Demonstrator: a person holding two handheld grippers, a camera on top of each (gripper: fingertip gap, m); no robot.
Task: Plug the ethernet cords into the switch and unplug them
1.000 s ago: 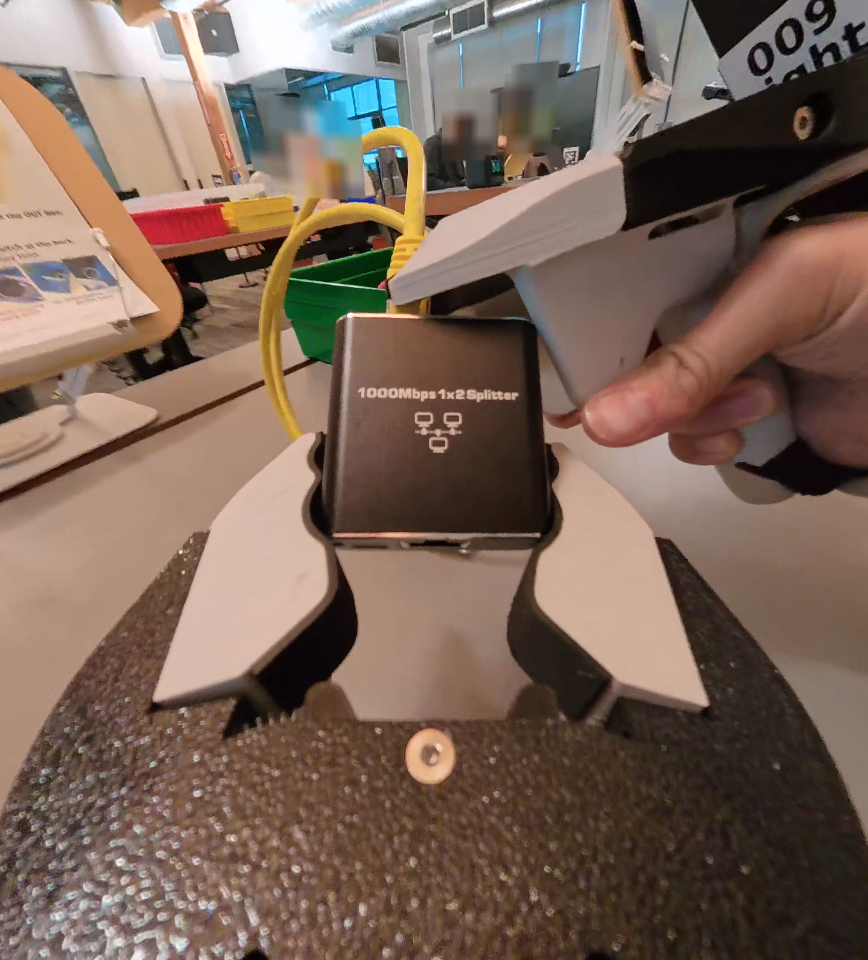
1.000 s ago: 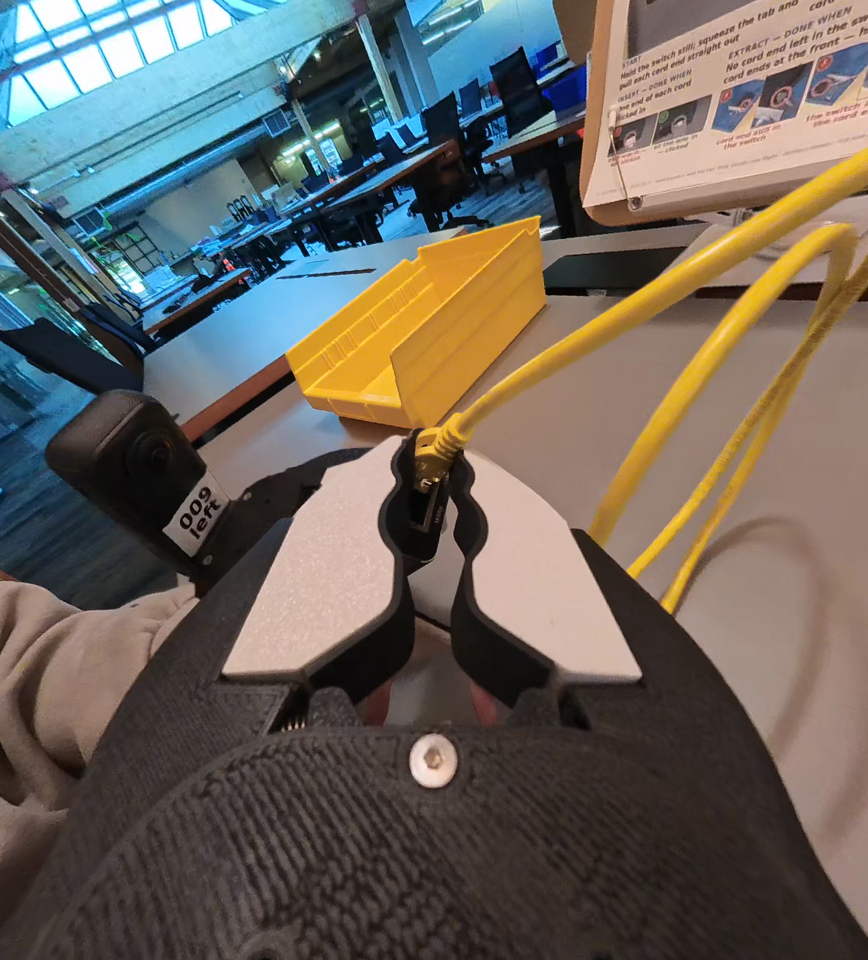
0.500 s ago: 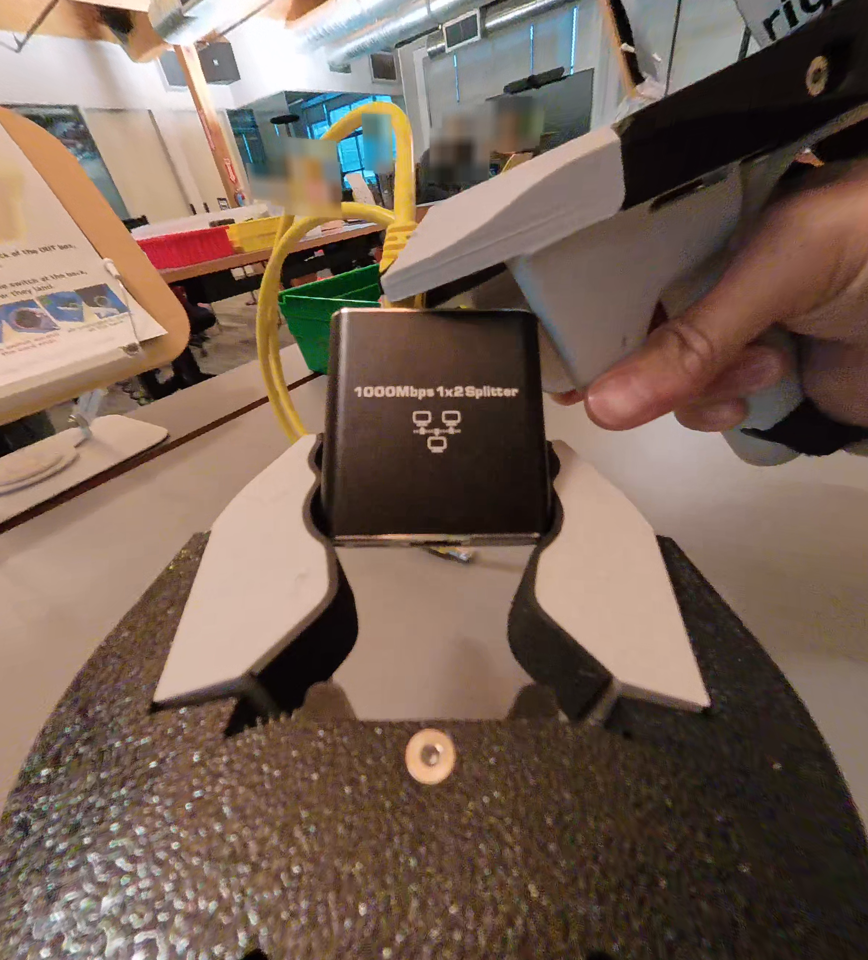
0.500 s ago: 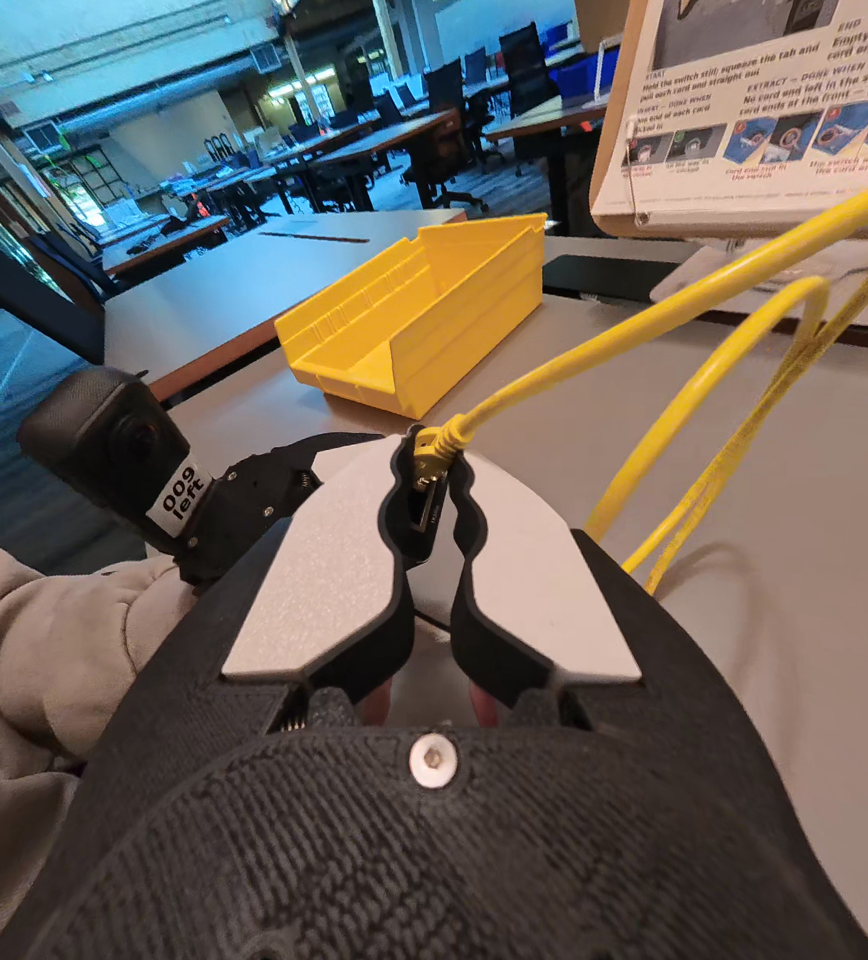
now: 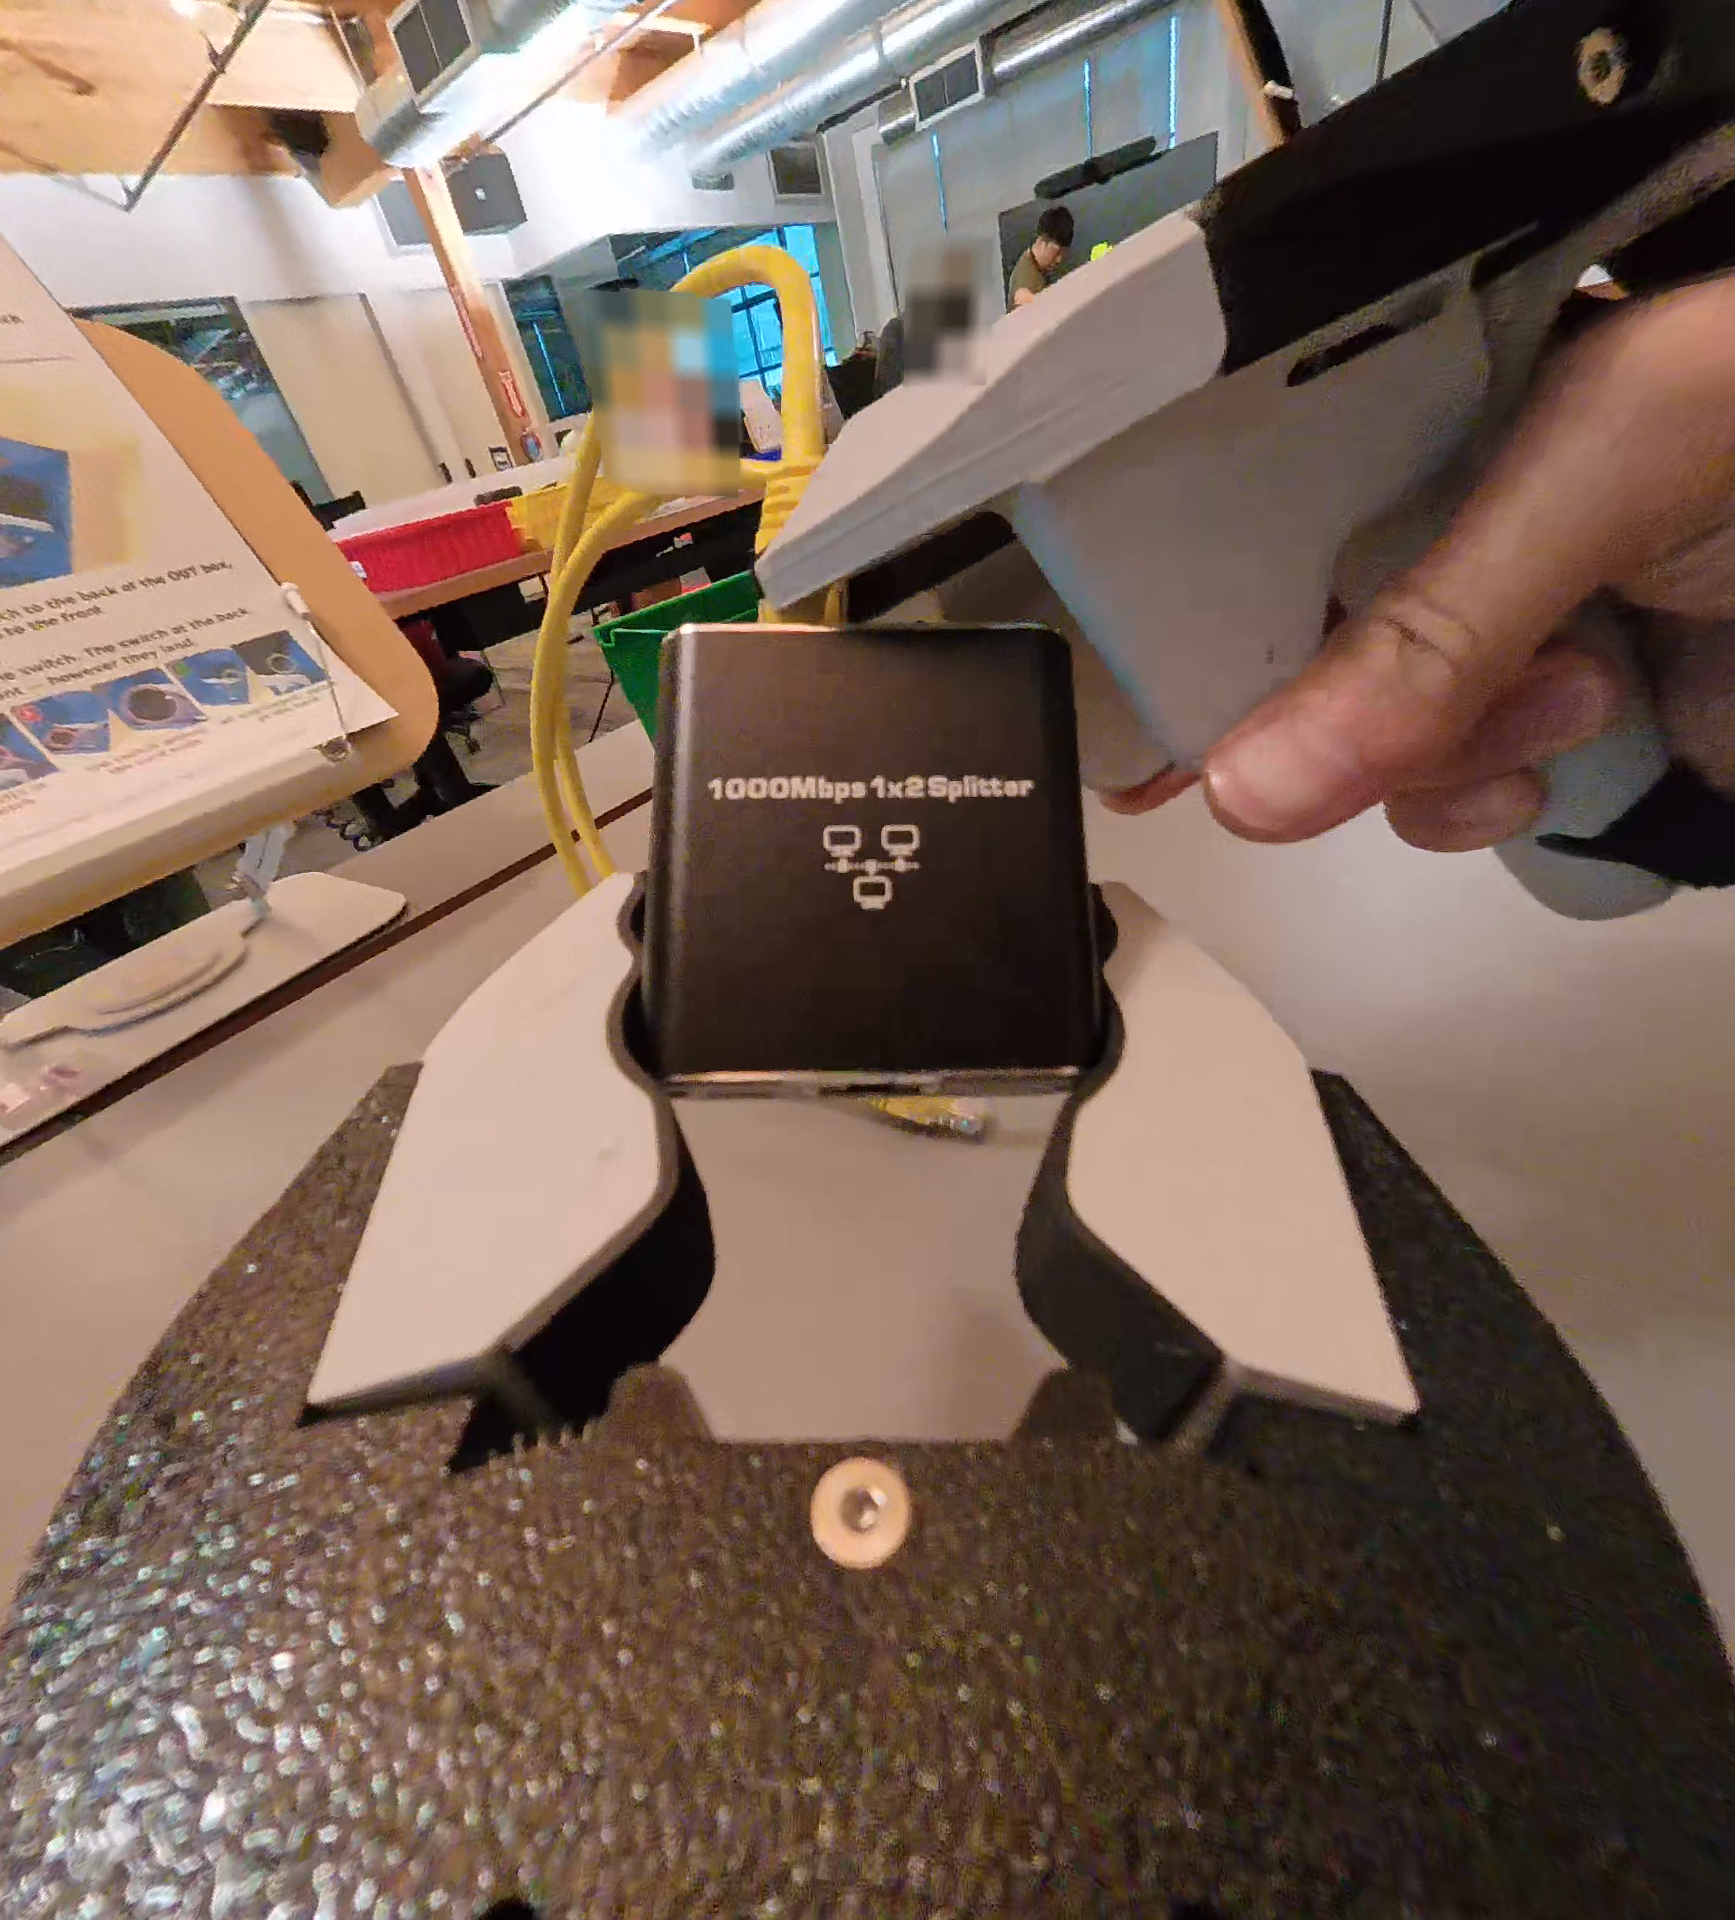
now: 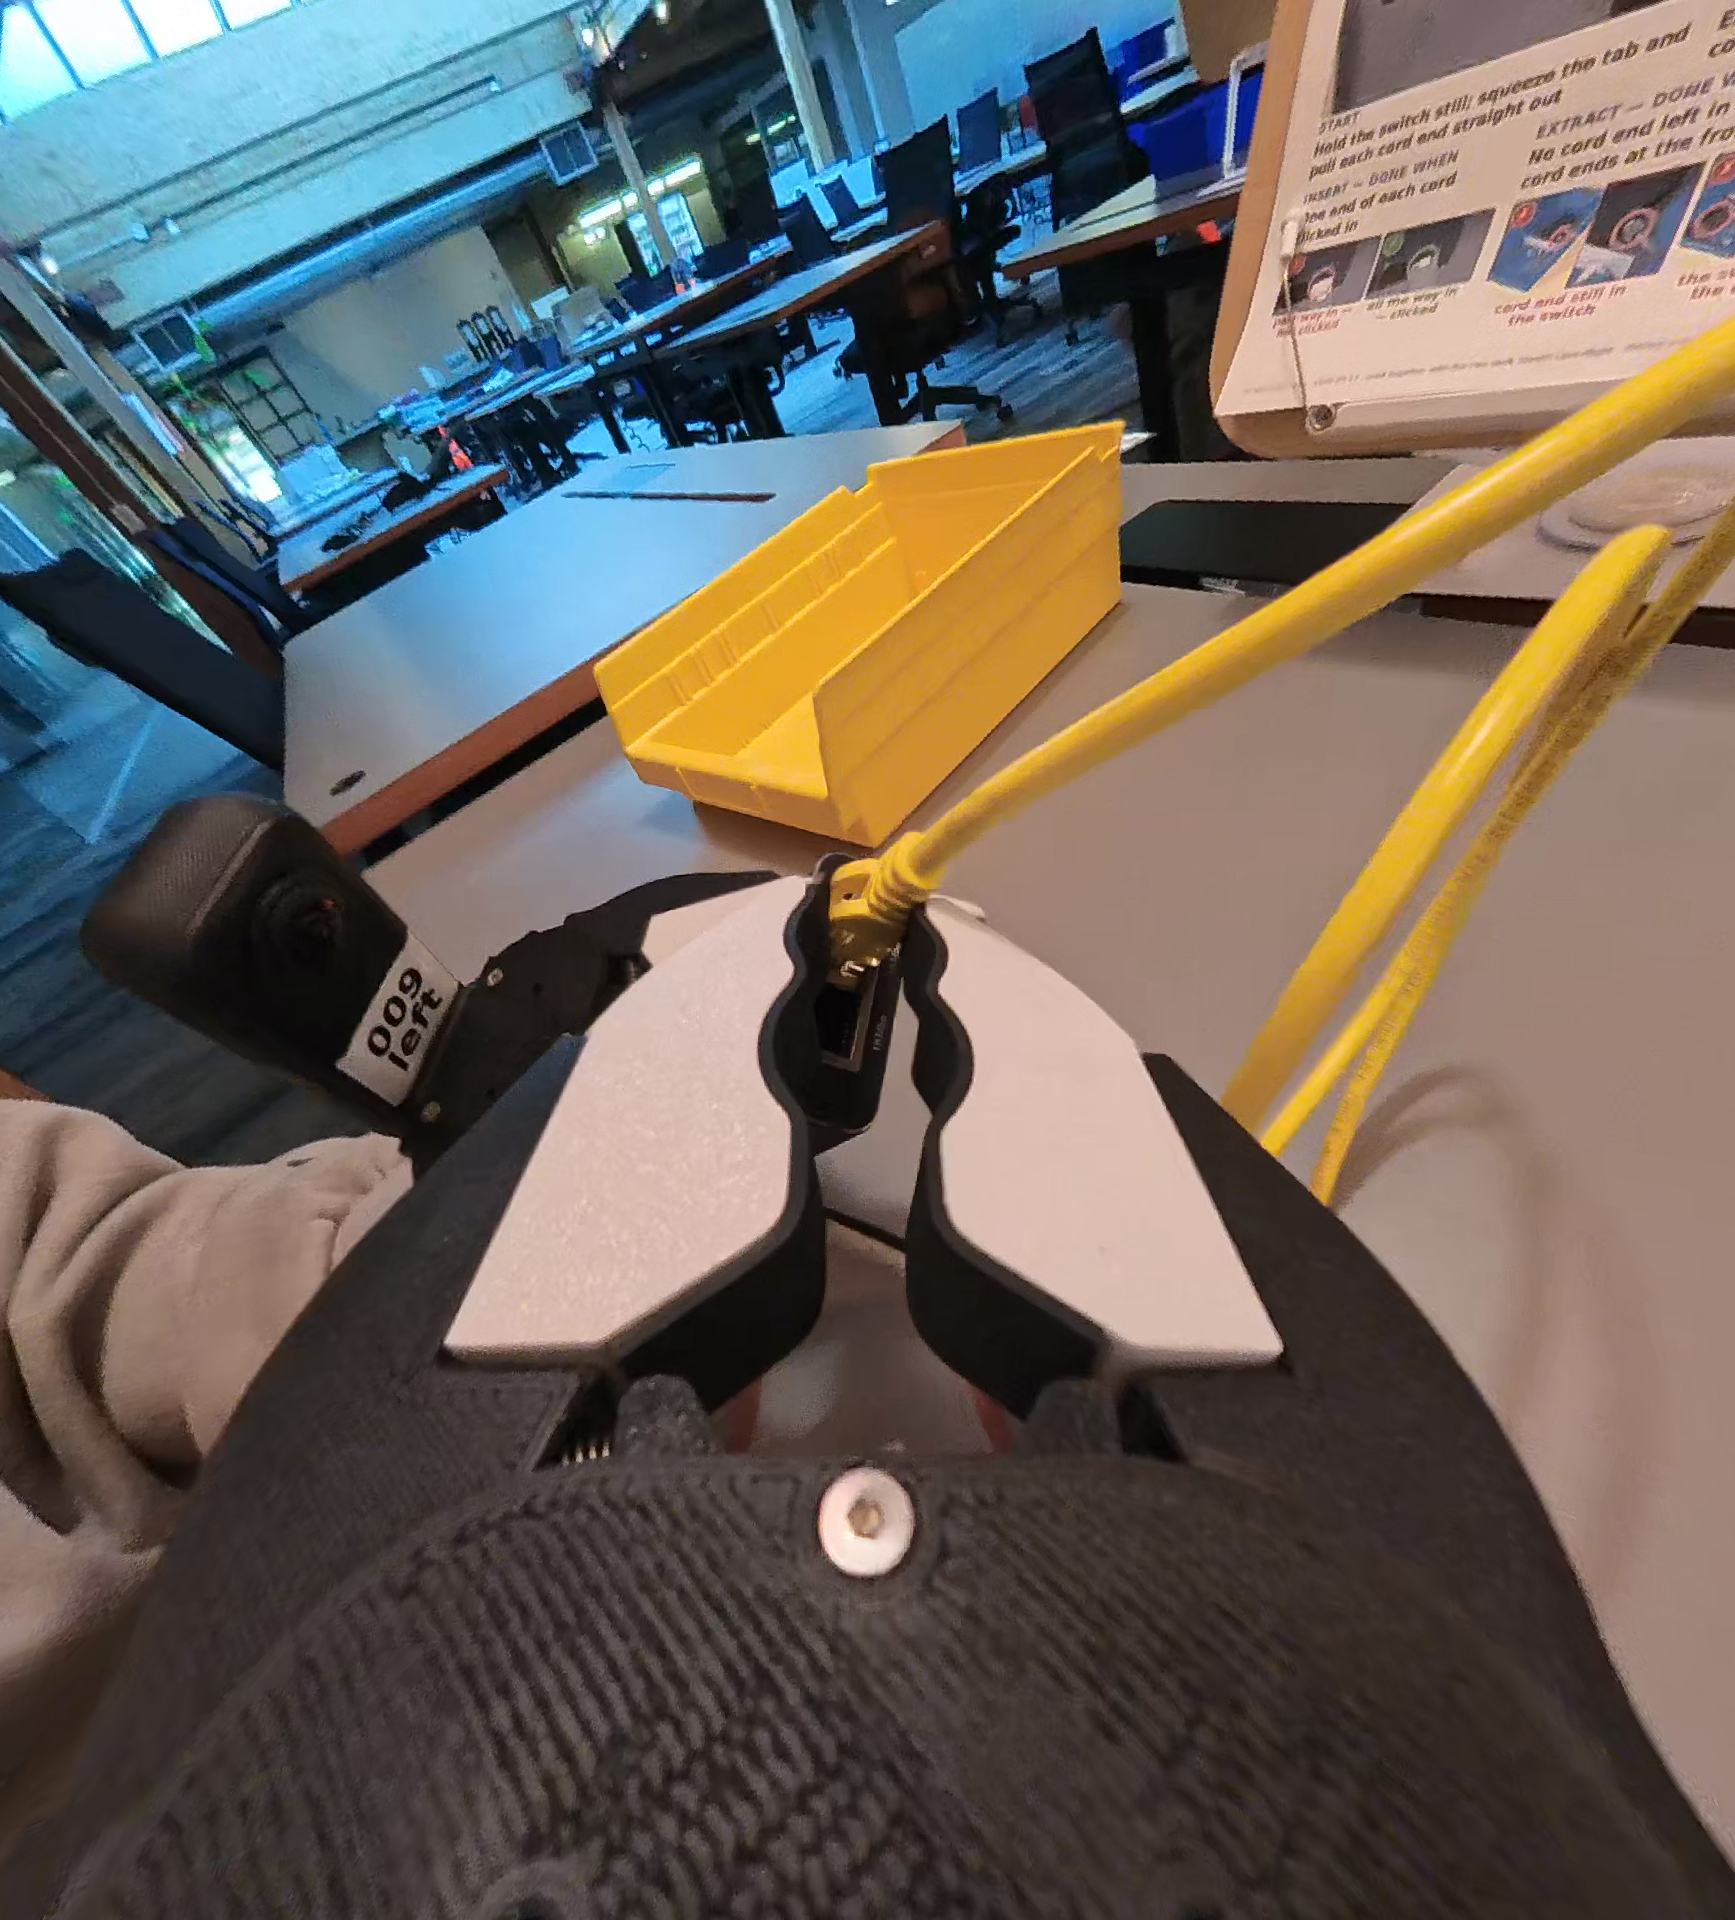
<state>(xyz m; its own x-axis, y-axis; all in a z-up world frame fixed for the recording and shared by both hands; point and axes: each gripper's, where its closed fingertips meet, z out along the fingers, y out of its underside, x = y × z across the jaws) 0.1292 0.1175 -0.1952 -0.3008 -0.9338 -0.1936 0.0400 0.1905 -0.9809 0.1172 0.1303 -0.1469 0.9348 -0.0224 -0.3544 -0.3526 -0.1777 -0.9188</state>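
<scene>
The jaws of the left gripper (image 5: 868,997) are pressed against the two sides of the black switch (image 5: 868,862), holding it flat and lifted above the grey desk (image 5: 1465,1091); the jaws of the right gripper (image 6: 858,971) are pinched on the yellow plug (image 6: 863,914) of an ethernet cord (image 6: 1310,623) right at the switch's port edge, though whether the plug is fully seated cannot be told. Behind lies a large open room with rows of desks and dark chairs, exposed ducts and beams overhead. A smooth yellow plastic bin (image 6: 873,665) sits on the desk well beyond the grippers, and a green bin (image 5: 671,649) shows behind the switch. A printed instruction sheet on a wooden stand (image 6: 1528,208) leans at the desk's far edge. The switch is a small rectangular metal box with rounded corners, white lettering and a network symbol on its top face. The cord loops up and back down to the desk in stiff glossy curves. Both gripper bodies are rough black plastic with pale grey finger plates; a white label with printed characters marks the left one's camera (image 6: 395,1023).
</scene>
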